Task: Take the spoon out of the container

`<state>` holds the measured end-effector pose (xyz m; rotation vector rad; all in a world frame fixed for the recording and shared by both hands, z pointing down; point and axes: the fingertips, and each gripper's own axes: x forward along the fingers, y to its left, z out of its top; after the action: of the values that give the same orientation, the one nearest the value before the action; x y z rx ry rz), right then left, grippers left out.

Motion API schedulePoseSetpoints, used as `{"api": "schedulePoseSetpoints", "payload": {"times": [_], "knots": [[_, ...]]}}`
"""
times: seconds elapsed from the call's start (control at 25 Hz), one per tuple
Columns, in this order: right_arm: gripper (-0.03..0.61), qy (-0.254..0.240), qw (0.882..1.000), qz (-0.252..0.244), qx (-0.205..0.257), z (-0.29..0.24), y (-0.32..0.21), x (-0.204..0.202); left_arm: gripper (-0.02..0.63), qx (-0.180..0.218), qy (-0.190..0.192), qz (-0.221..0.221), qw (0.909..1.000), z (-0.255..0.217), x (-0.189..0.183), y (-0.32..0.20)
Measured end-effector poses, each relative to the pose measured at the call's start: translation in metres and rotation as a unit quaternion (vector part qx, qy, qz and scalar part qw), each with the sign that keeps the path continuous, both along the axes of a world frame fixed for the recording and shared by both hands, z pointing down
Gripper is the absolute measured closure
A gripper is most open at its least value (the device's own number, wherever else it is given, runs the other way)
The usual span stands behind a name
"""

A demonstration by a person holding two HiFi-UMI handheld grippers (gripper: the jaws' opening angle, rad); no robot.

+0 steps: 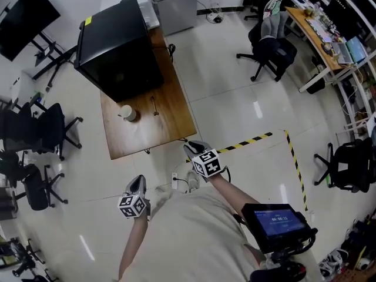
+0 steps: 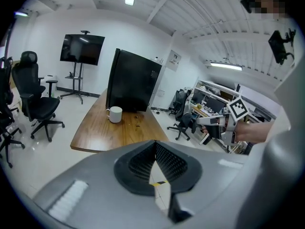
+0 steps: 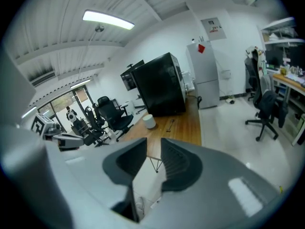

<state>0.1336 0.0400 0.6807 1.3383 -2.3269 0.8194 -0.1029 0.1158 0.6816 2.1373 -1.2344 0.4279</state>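
Observation:
A white cup (image 1: pixel 127 113) stands on the wooden table (image 1: pixel 170 122), in front of a big black box (image 1: pixel 117 49). A thin dark utensil (image 1: pixel 154 106) lies flat on the table just right of the cup; whether it is the spoon I cannot tell. Both grippers hang over the floor, short of the table's near edge. My left gripper (image 1: pixel 137 183) has its jaws together with nothing in them. On my right gripper (image 1: pixel 194 150) a narrow gap shows between the jaws, and it is empty. The cup (image 2: pixel 114 114) and the cup (image 3: pixel 149 121) show far ahead of each gripper.
Black office chairs (image 1: pixel 35 128) stand left of the table and one (image 1: pixel 270 49) stands to the right. Yellow-black tape (image 1: pixel 252 140) marks the floor. A long desk (image 1: pixel 320 34) runs along the right wall. A device with a blue screen (image 1: pixel 276 222) sits at the person's waist.

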Motion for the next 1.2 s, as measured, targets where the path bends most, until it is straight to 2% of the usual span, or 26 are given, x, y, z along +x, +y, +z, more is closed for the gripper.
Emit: {"api": "schedulePoseSetpoints", "payload": {"times": [0.2, 0.64, 1.2], "knots": [[0.485, 0.030, 0.999, -0.012, -0.003, -0.003, -0.007, -0.037, 0.624, 0.009, 0.009, 0.000, 0.9999, -0.013, -0.025, -0.015], [0.485, 0.071, 0.997, -0.011, -0.003, -0.002, -0.003, -0.073, 0.624, 0.008, 0.012, 0.039, 0.9991, -0.008, -0.047, -0.013], [0.486, 0.087, 0.996, 0.006, -0.006, -0.004, 0.020, -0.093, 0.625, 0.006, 0.033, 0.061, 0.9976, 0.004, -0.073, -0.002]]}}
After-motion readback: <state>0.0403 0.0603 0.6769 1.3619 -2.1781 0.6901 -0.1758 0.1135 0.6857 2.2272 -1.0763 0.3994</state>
